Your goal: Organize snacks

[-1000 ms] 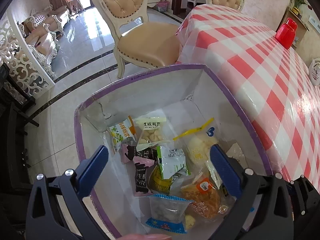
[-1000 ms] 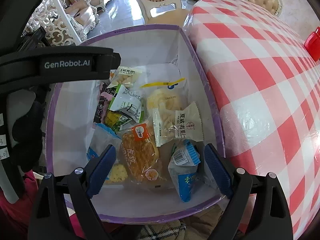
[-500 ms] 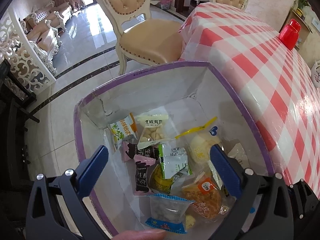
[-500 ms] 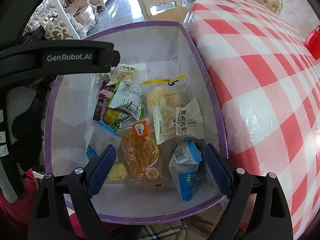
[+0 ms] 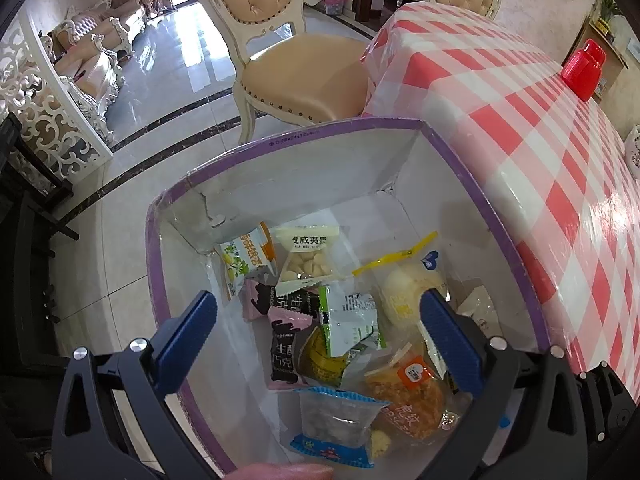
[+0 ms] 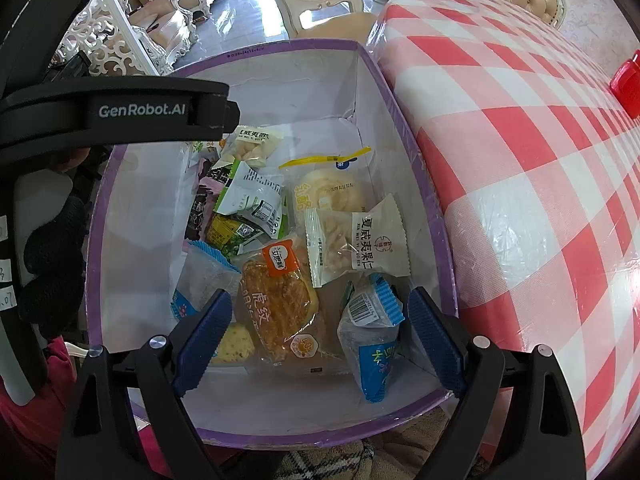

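Both our grippers — left gripper (image 5: pixel 316 336), right gripper (image 6: pixel 318 338) — had jaws wide apart, holding nothing, over the box (image 6: pixel 280 46). The bread packet (image 6: pixel 276 312) looked soft — best pinched at its crimped edge.

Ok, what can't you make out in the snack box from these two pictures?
- Left wrist view: the orange bread pack is partly behind the left gripper finger.
- Right wrist view: the far-left packets in the box sit behind the other device.
- Red container: cut off by the edge.

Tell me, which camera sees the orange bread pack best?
The right wrist view: the orange bread pack lies whole between its fingers. The left wrist view shows the pack low down, partly behind a blue finger.
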`<state>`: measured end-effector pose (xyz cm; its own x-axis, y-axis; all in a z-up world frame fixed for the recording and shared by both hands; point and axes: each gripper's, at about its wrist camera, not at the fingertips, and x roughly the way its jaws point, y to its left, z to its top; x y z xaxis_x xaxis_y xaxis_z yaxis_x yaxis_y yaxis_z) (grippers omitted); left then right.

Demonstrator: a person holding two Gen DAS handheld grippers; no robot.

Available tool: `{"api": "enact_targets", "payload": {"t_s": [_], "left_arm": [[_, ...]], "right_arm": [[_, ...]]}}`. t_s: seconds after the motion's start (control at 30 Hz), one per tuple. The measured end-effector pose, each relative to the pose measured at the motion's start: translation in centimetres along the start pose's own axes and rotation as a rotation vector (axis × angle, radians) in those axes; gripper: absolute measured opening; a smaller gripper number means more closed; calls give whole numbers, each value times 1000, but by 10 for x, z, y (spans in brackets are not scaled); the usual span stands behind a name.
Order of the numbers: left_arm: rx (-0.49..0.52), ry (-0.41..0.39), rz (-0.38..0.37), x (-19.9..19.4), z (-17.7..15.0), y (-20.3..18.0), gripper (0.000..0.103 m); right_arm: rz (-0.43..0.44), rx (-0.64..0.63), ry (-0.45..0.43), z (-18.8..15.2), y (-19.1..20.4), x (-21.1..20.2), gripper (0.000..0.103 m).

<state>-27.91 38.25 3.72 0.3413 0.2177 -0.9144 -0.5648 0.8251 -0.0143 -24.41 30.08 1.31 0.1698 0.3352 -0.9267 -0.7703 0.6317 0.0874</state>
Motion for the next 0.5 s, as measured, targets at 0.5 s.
{"api": "enact_targets", "payload": {"t_s": [0.5], "left_arm": [[-2, -54, 38, -4, 0, 0, 102]], "right_arm": [[1, 7, 1, -3, -2, 0, 87]]}}
